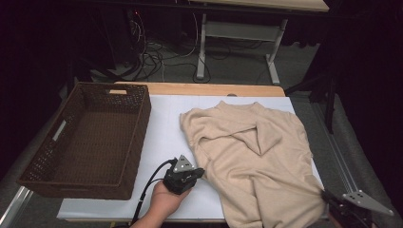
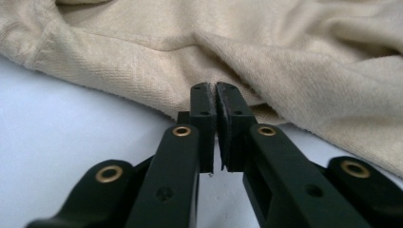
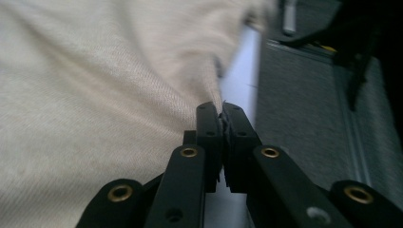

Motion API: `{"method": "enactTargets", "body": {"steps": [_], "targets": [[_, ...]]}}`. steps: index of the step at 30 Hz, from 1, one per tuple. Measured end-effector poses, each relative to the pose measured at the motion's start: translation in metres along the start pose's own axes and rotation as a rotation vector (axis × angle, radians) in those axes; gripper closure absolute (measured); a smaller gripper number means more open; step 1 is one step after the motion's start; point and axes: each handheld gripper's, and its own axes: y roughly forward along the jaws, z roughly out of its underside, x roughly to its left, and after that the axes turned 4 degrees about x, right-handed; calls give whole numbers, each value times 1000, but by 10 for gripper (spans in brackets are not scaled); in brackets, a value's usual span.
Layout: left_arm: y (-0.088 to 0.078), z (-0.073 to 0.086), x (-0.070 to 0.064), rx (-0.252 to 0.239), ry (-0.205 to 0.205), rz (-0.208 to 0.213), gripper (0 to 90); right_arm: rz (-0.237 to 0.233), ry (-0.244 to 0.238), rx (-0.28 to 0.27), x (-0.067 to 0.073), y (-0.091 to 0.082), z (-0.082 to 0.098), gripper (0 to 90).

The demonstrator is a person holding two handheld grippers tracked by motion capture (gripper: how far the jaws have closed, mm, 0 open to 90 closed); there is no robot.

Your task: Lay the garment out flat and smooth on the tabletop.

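Observation:
A beige sweater [image 1: 252,156] lies crumpled on the white table cover [image 1: 164,133], right of centre. My left gripper [image 1: 202,173], held in a hand at the front, meets the sweater's left edge. In the left gripper view its jaws [image 2: 216,88] stand shut, with the sweater's [image 2: 285,57] hem creasing in toward the tips. My right gripper [image 1: 325,194] is at the garment's front right corner by the table edge. In the right gripper view its jaws [image 3: 222,107] are shut on the sweater's [image 3: 95,95] edge, and the cloth is drawn taut into them.
A dark brown wicker basket [image 1: 142,123] stands empty on the left of the table. Behind the table are a white desk frame [image 1: 204,47] and loose cables [image 1: 157,59] on the floor. Grey carpet and a metal rail [image 1: 340,156] run along the right side.

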Motion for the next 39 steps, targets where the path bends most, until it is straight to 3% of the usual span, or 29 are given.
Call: {"method": "enactTargets", "body": {"steps": [2, 5, 7, 9, 12, 14, 16, 18, 20, 21, 22, 24, 25, 27, 32, 39], "targets": [[-2, 2, -1, 6, 3, 2, 749, 17, 17, 11, -7, 4, 3, 874], [-4, 4, -1, 5, -14, 9, 682, 3, 11, 17, -7, 9, 3, 863], [-8, 6, -4, 1, -30, 51, 631, -16, 5, -9, -3, 7, -1, 790], [-11, 7, -13, -11, -25, 88, 578, -40, 15, -41, 1, 4, -6, 678], [-8, 5, -34, -24, 6, 137, 479, -69, 0, -73, 9, 1, -13, 637], [2, 2, -47, -14, 15, 162, 445, -83, -13, -72, 14, 3, -15, 631], [16, -2, -59, 26, 38, 173, 418, -91, -26, -65, 19, 6, -18, 626], [30, -7, -71, 98, 90, 163, 404, -97, -31, -61, 23, 8, -20, 621], [35, -10, -82, 139, 173, 100, 391, -101, -32, -62, 26, 8, -21, 620], [36, -10, -85, 140, 193, 72, 413, -102, -34, -62, 27, 9, -21, 618], [35, -9, -85, 131, 201, 56, 514, -106, -35, -60, 28, 9, -21, 618], [35, -8, -84, 128, 190, 85, 746, -108, -41, -60, 28, 10, -21, 618], [35, -8, -84, 128, 199, 87, 776, -108, -42, -60, 28, 10, -21, 617], [31, -6, -82, 134, 211, 97, 793, -108, -35, -56, 29, 11, -21, 618], [10, 6, -70, 141, 174, 99, 797, -111, -26, -54, 28, 10, -19, 618], [-36, 34, -47, 151, 114, 26, 796, -112, -17, -58, 29, 6, -17, 618]]}}
